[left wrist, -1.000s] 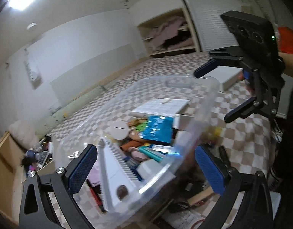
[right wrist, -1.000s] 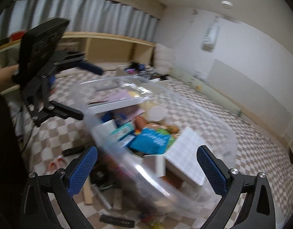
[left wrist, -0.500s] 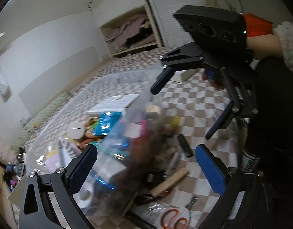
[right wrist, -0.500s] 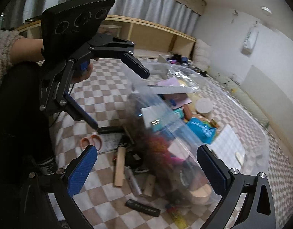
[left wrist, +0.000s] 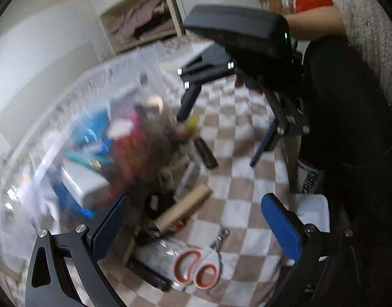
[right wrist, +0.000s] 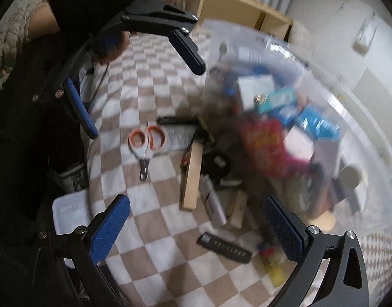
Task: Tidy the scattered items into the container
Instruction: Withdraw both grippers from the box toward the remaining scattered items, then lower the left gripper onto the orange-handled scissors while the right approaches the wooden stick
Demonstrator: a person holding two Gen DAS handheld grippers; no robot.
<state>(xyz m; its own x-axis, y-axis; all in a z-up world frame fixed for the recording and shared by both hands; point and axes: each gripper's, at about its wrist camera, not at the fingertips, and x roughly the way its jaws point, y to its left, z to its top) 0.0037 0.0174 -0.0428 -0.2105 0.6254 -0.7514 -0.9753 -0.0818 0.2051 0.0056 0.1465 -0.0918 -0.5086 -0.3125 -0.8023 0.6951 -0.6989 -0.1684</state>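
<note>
A clear plastic container [left wrist: 75, 138] is seen tipped on its side over a checkered floor mat [right wrist: 155, 92], with both grippers held open and empty.

The left gripper [left wrist: 196, 227] and the right gripper [right wrist: 196, 227] are each shown with blue-padded fingers [right wrist: 110, 226] spread wide apart, nothing gripped between them. The container is blurred, its contents piled against its wall. Just beside its mouth, items are scattered on the mat: orange-handled scissors [right wrist: 146, 143], a wooden block [right wrist: 193, 176], a black comb-like strip [right wrist: 224, 248], a cardboard tube [left wrist: 183, 207] and a small yellow packet [right wrist: 273, 268]. A white tray [right wrist: 68, 215] is seen near the person's knitted sleeve [left wrist: 369, 33].
</note>
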